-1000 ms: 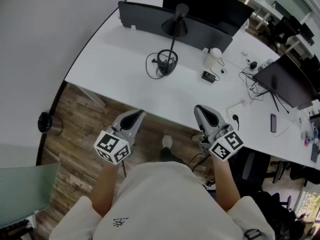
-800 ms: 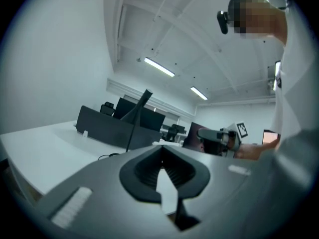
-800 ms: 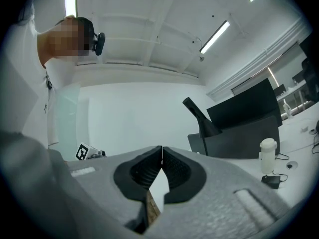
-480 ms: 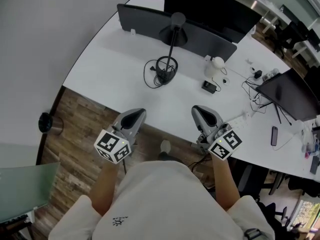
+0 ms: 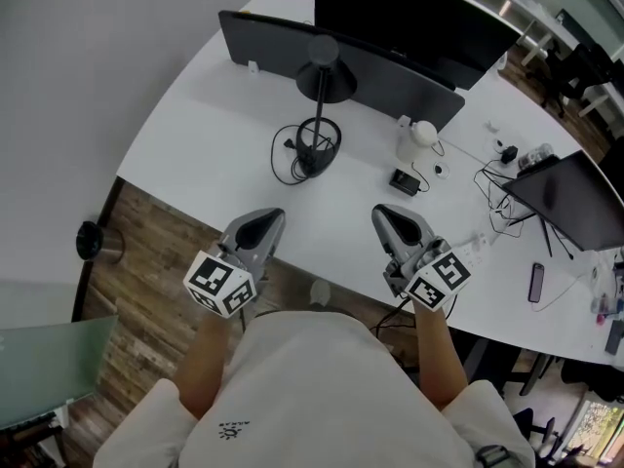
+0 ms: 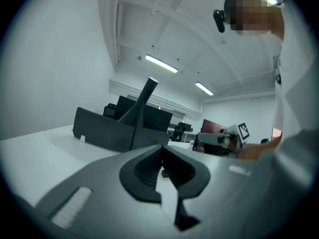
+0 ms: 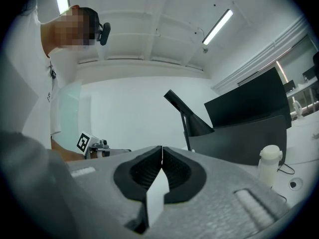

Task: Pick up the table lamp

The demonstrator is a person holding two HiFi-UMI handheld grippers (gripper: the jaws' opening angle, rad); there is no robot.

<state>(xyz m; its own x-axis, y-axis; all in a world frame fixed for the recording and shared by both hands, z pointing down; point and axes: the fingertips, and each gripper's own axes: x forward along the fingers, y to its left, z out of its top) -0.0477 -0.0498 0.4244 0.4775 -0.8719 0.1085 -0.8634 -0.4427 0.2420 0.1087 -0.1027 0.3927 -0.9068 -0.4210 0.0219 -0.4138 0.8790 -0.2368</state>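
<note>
Lamp position: table lamp point(image 5: 321, 84) stands on white bench point(image 5: 195, 135), ahead of both claws and well apart from them.
Left claw point(image 5: 265, 224), right claw point(image 5: 392, 220): both fully closed with nothing in them, at the near bench edge. The lamp is closer to the left one's line.
Description: black; ring-shaped base, thin upright stem, cone shade at top.
Surroundings: black cable point(image 5: 285, 159) looped beside the base on the near side; dark divider panel point(image 5: 263, 42) just behind the lamp; 1 monitor point(image 5: 409, 13) beyond it; white bottle point(image 5: 414, 139) and small black device point(image 5: 404, 179) to the right.
</note>
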